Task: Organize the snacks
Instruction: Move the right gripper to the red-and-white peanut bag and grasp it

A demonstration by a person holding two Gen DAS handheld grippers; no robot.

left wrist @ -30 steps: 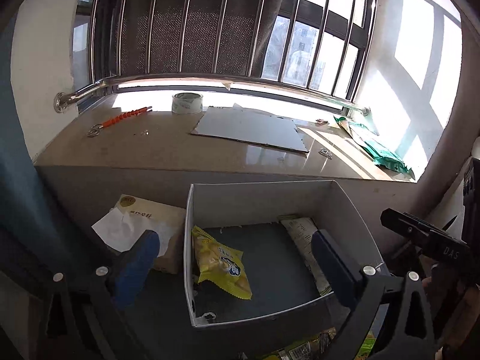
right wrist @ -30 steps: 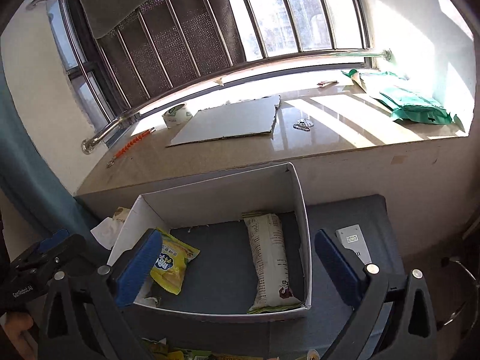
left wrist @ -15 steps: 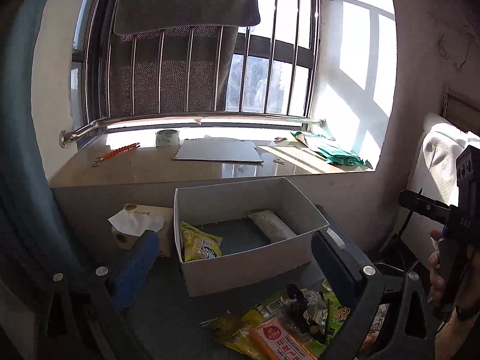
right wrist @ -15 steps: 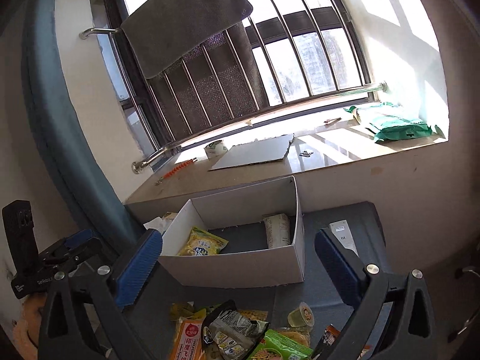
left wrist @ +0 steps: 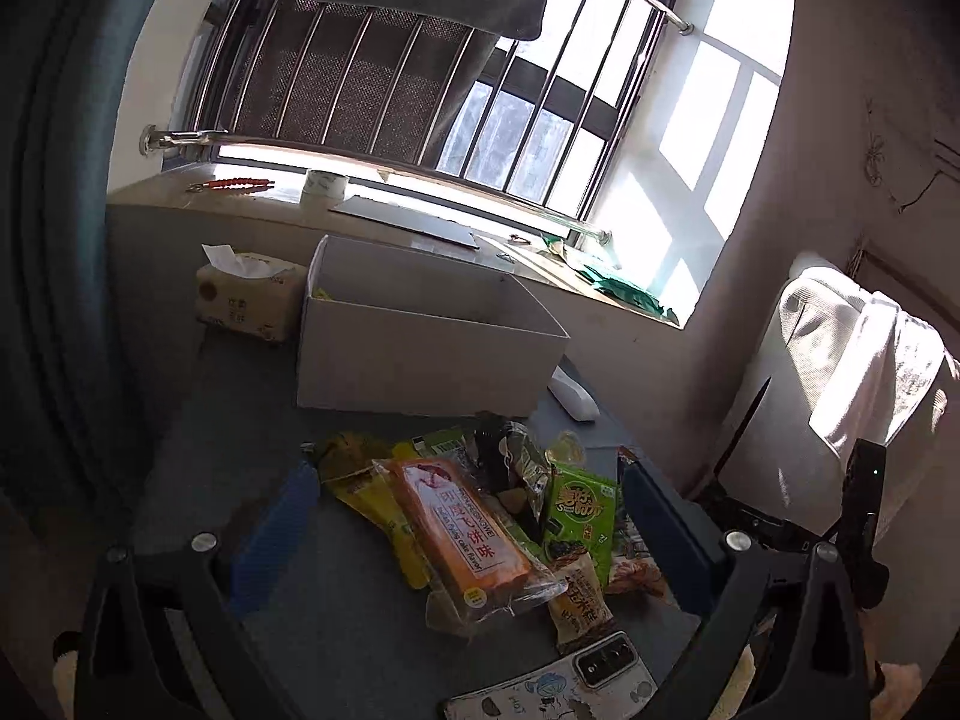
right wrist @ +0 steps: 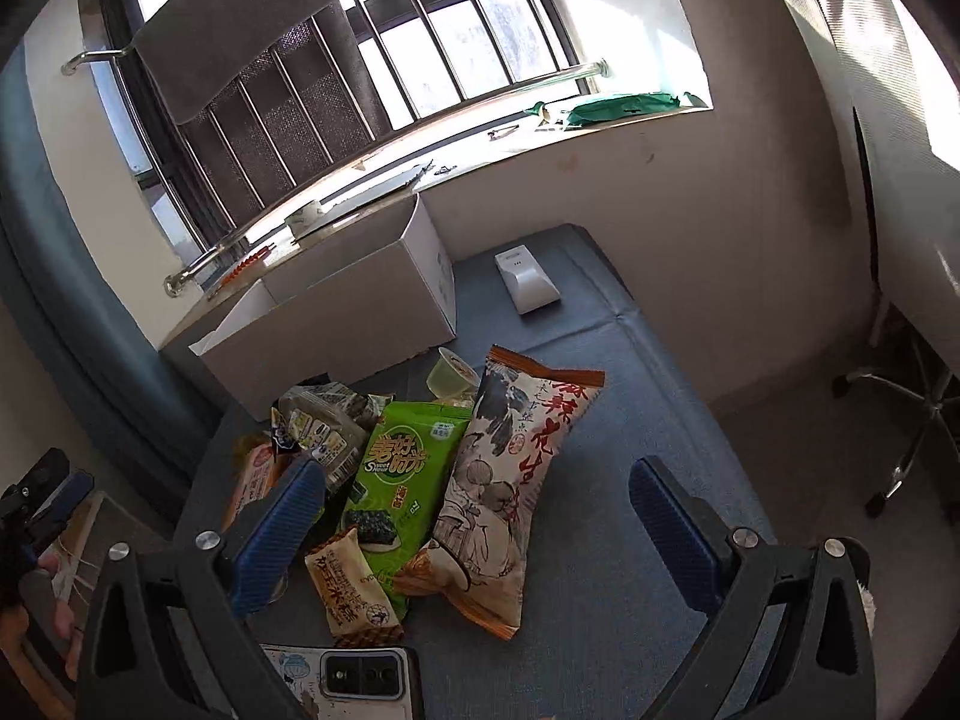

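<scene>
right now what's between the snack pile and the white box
Only bare blue mat; the snack pile stops short of the white box, clearest in the left wrist view.

A pile of snack packets [left wrist: 510,516] lay jumbled on the blue tabletop [right wrist: 600,540], just in front of an open white box [left wrist: 420,348]. An orange cake packet [left wrist: 462,534] lay flat beside a green seaweed packet [right wrist: 402,480]. A tall peanut bag [right wrist: 510,480] and a small beige packet [right wrist: 351,594] overlapped the seaweed packet.

Barred window [left wrist: 480,90], sunlit sill [right wrist: 456,162], blue curtain [left wrist: 54,240], white chair [right wrist: 888,120]
</scene>
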